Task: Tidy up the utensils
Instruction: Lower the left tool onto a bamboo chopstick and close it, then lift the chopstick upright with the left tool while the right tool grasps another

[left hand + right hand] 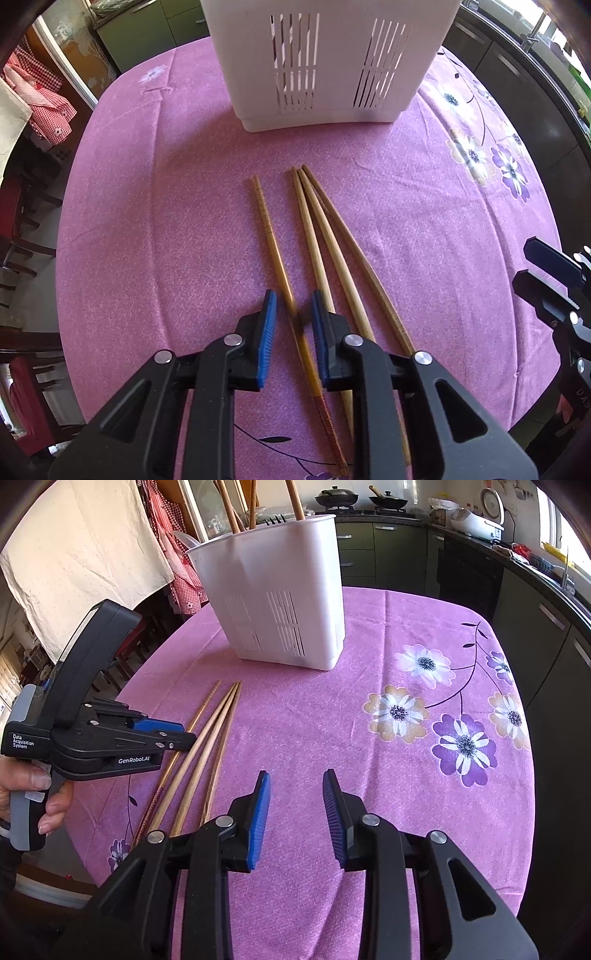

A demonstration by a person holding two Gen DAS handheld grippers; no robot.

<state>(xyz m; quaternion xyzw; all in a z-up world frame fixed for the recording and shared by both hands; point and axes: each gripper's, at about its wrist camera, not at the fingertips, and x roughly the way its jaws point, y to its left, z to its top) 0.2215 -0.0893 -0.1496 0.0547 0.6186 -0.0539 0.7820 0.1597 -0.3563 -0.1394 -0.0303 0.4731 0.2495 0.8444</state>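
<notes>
Several wooden chopsticks lie on the purple tablecloth in front of a white slotted utensil holder (325, 62). My left gripper (294, 308) is open, its blue pads on either side of the leftmost, darker chopstick (271, 236), low over the cloth. Three paler chopsticks (325, 236) lie fanned just to its right. In the right wrist view the left gripper (184, 734) hovers over the chopsticks (207, 734). My right gripper (296, 797) is open and empty above bare cloth, right of the chopsticks. The holder (280, 602) contains several upright chopsticks and a fork.
The round table's edge (532, 775) curves close on the right, with dark kitchen cabinets (554, 627) beyond. Chairs and hanging cloth stand at the left (33, 103). The right gripper shows at the right edge of the left wrist view (554, 280).
</notes>
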